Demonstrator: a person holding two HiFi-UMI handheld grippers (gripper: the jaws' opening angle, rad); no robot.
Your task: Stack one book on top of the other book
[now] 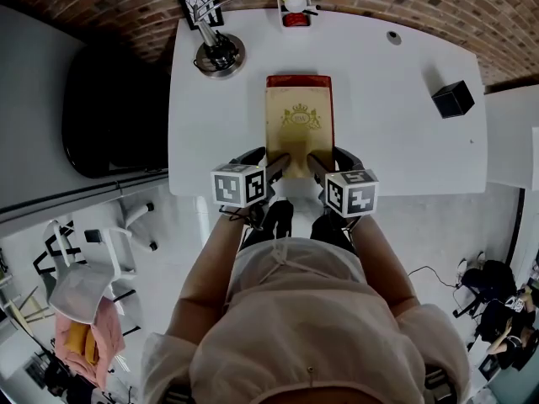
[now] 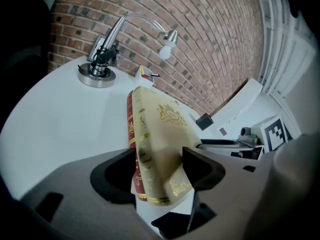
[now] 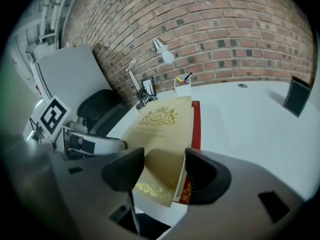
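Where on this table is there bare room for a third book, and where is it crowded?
Bare: the wide patch of table between books and black cube; a narrower strip left of them, before the lamp. Crowded: the back edge with lamp, frame and cup; the near edge, where left claw and right claw clamp the books.

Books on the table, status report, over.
Left gripper and right gripper jaws each clamp a near corner of the gold book. It lies stacked on the red book. Desk lamp stands clear.
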